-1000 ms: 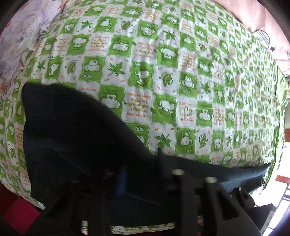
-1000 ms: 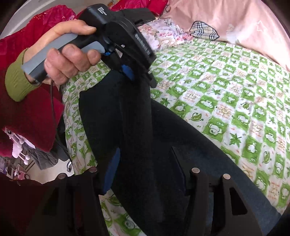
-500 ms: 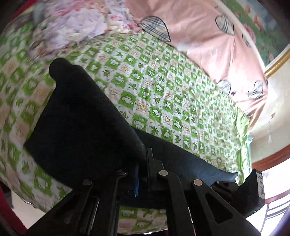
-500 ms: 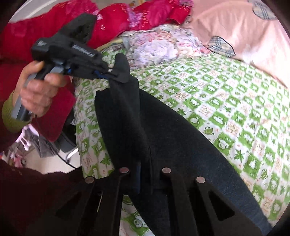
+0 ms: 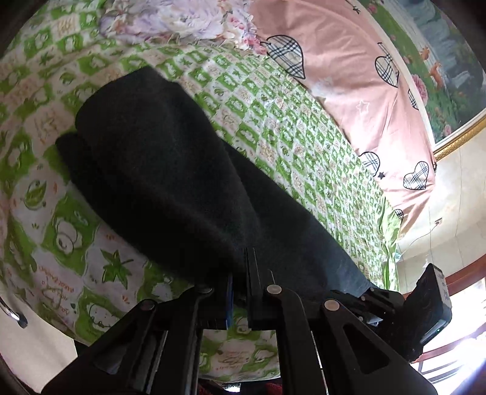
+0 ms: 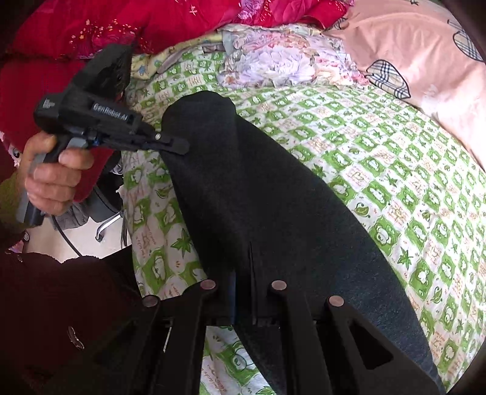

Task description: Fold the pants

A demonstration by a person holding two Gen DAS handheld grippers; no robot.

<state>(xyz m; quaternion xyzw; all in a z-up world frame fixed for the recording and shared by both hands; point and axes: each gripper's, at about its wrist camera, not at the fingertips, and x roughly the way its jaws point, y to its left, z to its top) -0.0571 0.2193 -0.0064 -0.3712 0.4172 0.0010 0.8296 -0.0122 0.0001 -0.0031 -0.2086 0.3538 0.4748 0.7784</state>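
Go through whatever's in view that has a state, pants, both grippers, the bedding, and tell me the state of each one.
pants: dark, lengthwise fold, lifted along near edge, rest lying on the bed
left gripper: shut on pants
right gripper: shut on pants
green checked sheet: spread over bed, lightly wrinkled
pink quilt: lying along the bed's far side
floral cloth: crumpled heap
red blanket: bunched

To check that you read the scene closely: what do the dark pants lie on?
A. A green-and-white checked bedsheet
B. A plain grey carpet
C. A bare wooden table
A: the pants spread over the green-and-white checked bedsheet, both grippers clamped on their near edge.
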